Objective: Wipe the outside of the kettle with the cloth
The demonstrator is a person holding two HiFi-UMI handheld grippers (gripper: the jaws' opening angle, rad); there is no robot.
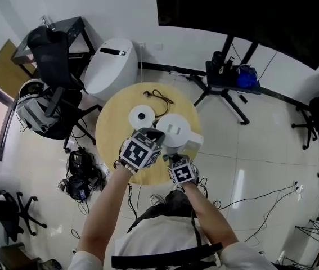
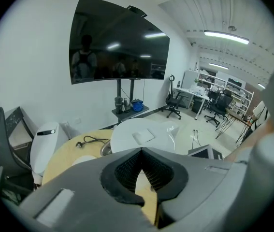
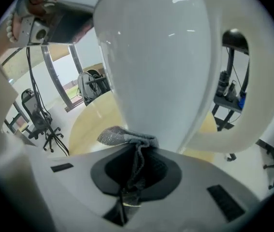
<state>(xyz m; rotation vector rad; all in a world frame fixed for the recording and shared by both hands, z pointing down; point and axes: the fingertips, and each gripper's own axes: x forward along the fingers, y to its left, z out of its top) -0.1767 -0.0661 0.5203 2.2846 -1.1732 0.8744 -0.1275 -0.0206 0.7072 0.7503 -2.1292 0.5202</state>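
Note:
The white kettle (image 1: 176,129) stands on the round wooden table (image 1: 109,136), its handle (image 1: 196,143) turned toward me. My right gripper (image 1: 175,158) is shut on a grey cloth (image 3: 125,136), which is bunched against the lower wall of the kettle (image 3: 161,57). The kettle's handle (image 3: 255,81) arches at the right of that view. My left gripper (image 1: 152,134) sits at the kettle's left side, shut with nothing between its jaws. Just beyond the left gripper (image 2: 140,150) lies the kettle's flat lid (image 2: 144,135).
The kettle's round white base (image 1: 142,116) and its black cord (image 1: 160,97) lie on the far part of the table. Behind the table stand a white appliance (image 1: 109,66), a black chair (image 1: 52,55) and a screen stand (image 1: 227,75). Cables trail over the floor.

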